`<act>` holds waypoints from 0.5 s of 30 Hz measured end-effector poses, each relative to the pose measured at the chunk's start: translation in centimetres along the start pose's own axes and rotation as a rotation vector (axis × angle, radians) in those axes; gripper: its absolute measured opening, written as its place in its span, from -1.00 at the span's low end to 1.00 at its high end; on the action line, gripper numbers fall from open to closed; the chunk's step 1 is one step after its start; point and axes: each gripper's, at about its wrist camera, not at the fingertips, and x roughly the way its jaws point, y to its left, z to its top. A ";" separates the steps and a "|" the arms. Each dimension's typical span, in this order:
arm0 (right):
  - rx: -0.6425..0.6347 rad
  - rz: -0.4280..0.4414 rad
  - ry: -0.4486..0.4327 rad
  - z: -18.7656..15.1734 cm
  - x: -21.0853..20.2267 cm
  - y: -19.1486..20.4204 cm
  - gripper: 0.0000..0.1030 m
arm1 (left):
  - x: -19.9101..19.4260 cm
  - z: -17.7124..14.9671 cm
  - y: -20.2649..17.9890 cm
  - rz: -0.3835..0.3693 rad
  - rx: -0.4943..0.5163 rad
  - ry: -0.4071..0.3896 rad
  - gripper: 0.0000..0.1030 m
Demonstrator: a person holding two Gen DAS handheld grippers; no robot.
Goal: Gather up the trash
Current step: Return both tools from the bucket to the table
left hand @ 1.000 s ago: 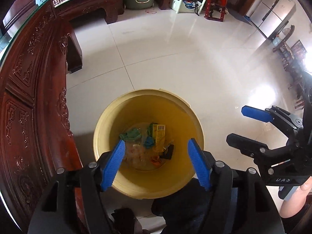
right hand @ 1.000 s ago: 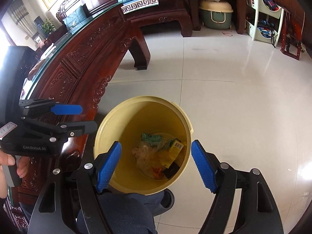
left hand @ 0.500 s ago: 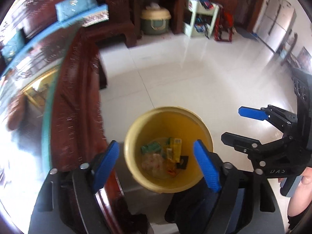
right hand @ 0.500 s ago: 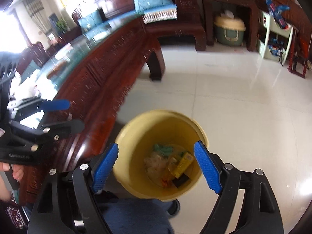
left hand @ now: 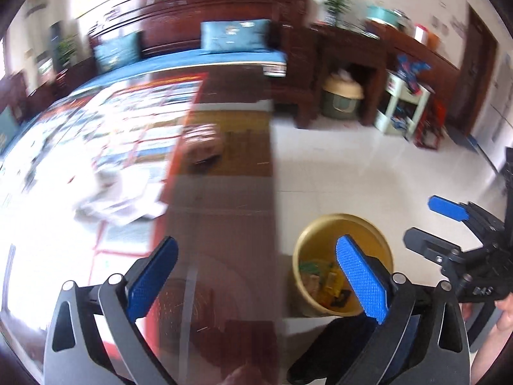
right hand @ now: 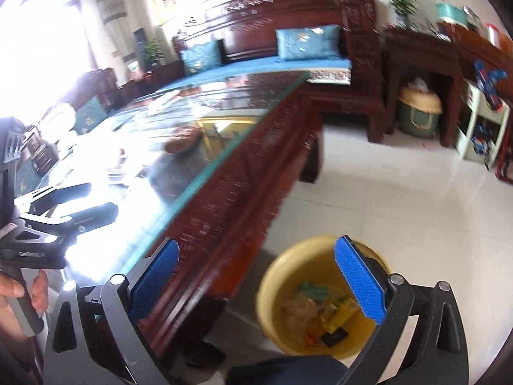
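Two grippers hang empty above the edge of the glass-topped wooden surface [left hand: 221,211], and the coming pick turns on what lies up and to the left of them. Farthest left in the left wrist view, a crumpled white wad of paper [left hand: 118,199] sits on the glass, ahead of the left gripper [left hand: 256,276] and off toward its left jaw, its longer spread running roughly across the view, though blur makes the outline uncertain. Beyond it, nearer the middle, a brownish wrapper or packet [left hand: 205,147] lies farther up the surface. The left gripper's jaws have just been opening and stand spread wide with nothing between them. To the right, down on the floor, the yellow bin [left hand: 323,234] holds the trash already dropped in. Rightmost, the right gripper [right hand: 256,276] has likewise just been opening, its jaws wide and empty, with the bin under its right jaw. Judging by this, the left hand is nearer the white wad, so the reach looks like its job
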 end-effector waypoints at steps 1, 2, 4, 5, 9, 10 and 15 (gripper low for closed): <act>-0.009 0.012 -0.008 0.3 0.1 0.9 0.84 | -0.4 -0.3 1.4 0.002 -0.040 -0.003 0.92; -0.018 0.024 -0.013 0.5 0.2 1.8 0.84 | -0.8 -0.5 2.8 0.001 -0.077 -0.004 0.92; -0.037 0.041 -0.020 1.2 0.7 3.8 0.84 | -1.3 -0.6 5.1 0.005 -0.143 -0.007 0.92; -0.050 0.048 -0.018 1.5 1.0 4.8 0.84 | -1.7 -0.9 6.4 0.009 -0.185 -0.010 0.92; -0.097 -0.002 -0.015 2.5 1.7 8.1 0.84 | -2.7 -1.6 9.8 0.017 -0.289 -0.030 0.92; -0.100 0.003 -0.008 2.7 2.0 8.8 0.83 | -2.8 -1.7 10.2 0.025 -0.299 -0.036 0.92; -0.073 0.039 0.024 3.5 3.1 10.1 0.84 | -3.0 -2.0 12.3 0.054 -0.332 -0.044 0.92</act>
